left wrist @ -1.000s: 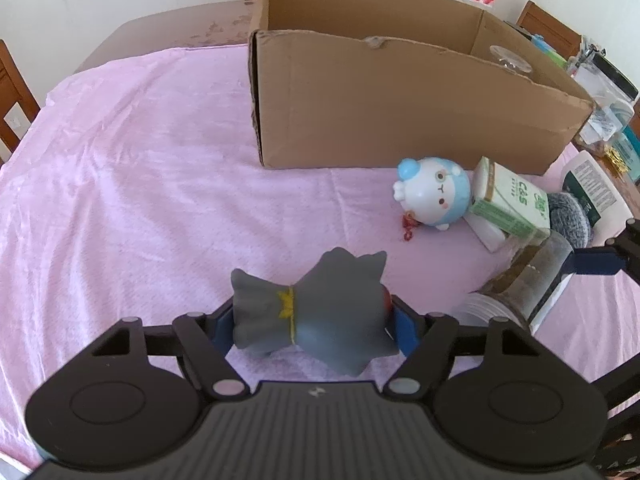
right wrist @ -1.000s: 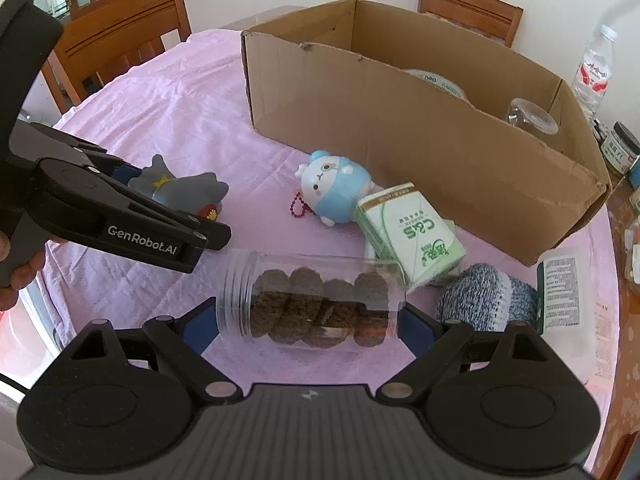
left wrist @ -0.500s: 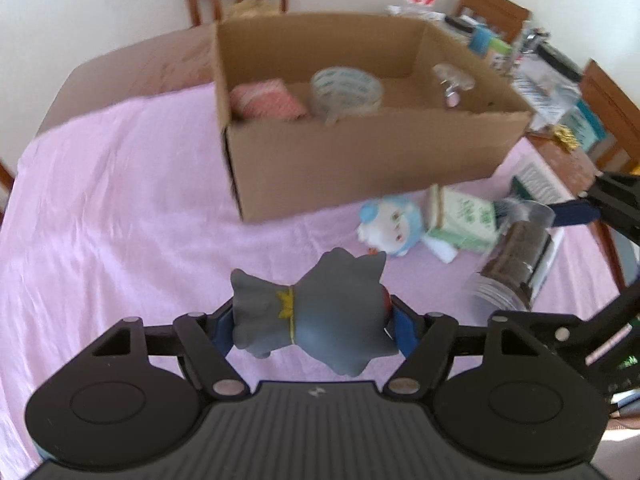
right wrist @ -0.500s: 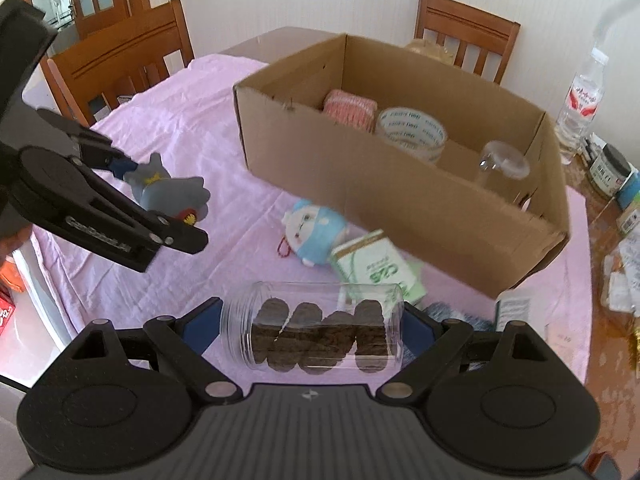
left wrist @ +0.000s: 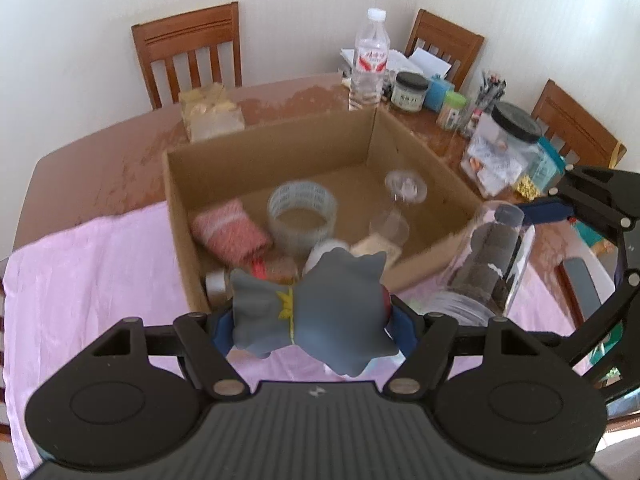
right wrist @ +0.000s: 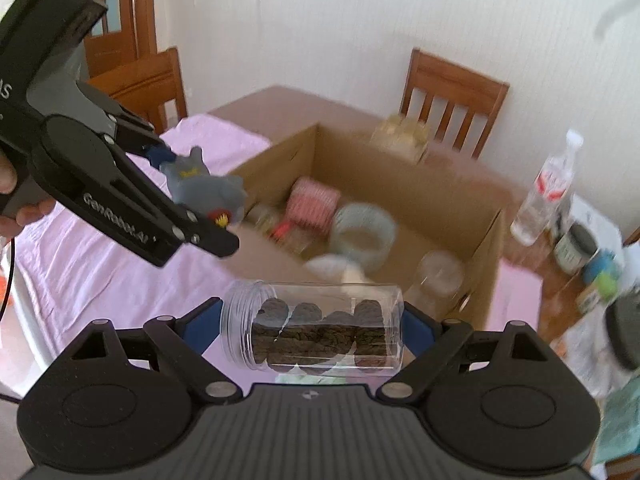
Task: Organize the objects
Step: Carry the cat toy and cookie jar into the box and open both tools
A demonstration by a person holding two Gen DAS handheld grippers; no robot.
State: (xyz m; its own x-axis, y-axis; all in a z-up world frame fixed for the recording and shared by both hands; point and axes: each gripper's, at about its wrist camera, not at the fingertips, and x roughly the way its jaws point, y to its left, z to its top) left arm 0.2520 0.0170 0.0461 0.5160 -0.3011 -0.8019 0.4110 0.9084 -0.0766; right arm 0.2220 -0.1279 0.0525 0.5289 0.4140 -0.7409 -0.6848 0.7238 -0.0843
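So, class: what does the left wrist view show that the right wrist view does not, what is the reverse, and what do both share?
Only the left wrist view: the black-lidded storage jar and pen holder. Only the right wrist view: the wooden door and a hand gripping the left gripper. Both: the cardboard box, tape roll, grey plush toy, cookie jar and water bottle.

Bright daylight, motion-blurred background, fisheye-warped edges.

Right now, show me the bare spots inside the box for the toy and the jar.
Box: far floor behind the tape roll is bare, up to the back wall. Near-left corner is crowded: pink roll, small jars. A clear glass takes the right.
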